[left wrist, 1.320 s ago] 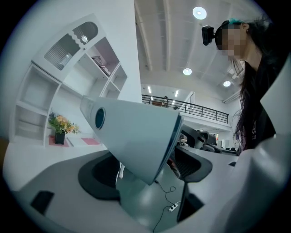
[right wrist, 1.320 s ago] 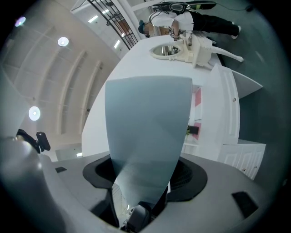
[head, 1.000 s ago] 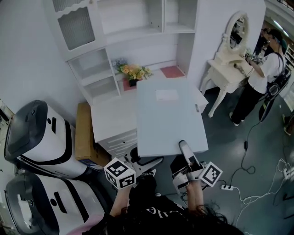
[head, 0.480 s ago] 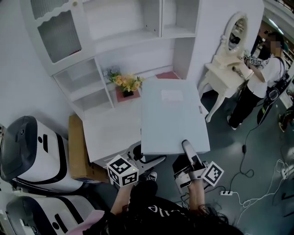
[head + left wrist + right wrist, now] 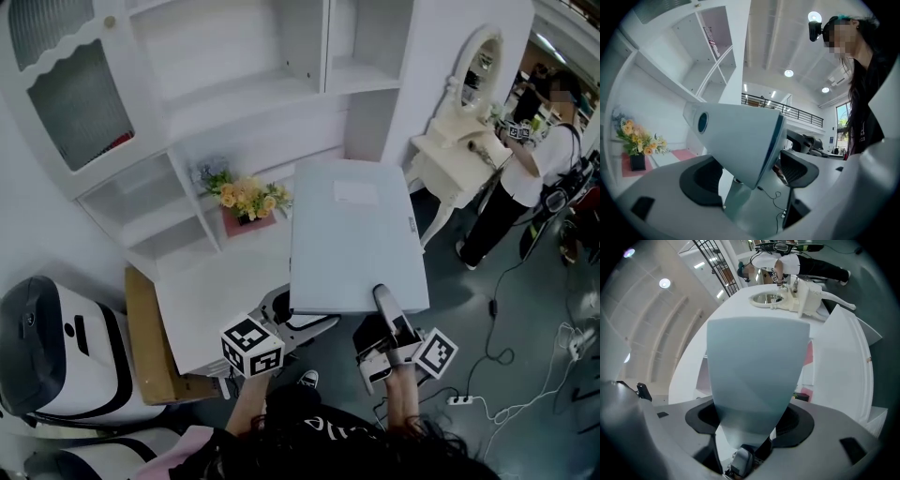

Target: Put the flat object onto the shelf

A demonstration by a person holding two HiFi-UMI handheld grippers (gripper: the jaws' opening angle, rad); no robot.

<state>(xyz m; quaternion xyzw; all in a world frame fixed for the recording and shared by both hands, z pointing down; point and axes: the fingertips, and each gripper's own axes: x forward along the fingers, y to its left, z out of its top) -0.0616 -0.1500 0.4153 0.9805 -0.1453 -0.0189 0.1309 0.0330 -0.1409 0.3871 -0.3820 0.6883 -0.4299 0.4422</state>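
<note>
The folder (image 5: pixel 356 239) is showing pale blue-grey, its label (image 5: pixel 356 192) white. The shelf (image 5: pixel 234 84) is gleaming white. Flowers (image 5: pixel 246 197) are glowing yellow and orange over a pink mat (image 5: pixel 267 225). The left gripper (image 5: pixel 298 319) and right gripper (image 5: pixel 381 298) are wearing black-and-white square markers. The box (image 5: pixel 145 337) is showing brown.

The folder (image 5: pixel 356 244) is held level over the right end of the desk (image 5: pixel 211 300), in front of the shelf unit (image 5: pixel 244 84). The left gripper (image 5: pixel 284 314) grips its near left corner, and the right gripper (image 5: pixel 385 306) grips its near edge. Flowers (image 5: pixel 246 199) stand on the desk, left of the folder. A cardboard box (image 5: pixel 145 337) lies left of the desk. A dressing table (image 5: pixel 450 159) stands to the right, with a person (image 5: pixel 525 173) beside it.
</note>
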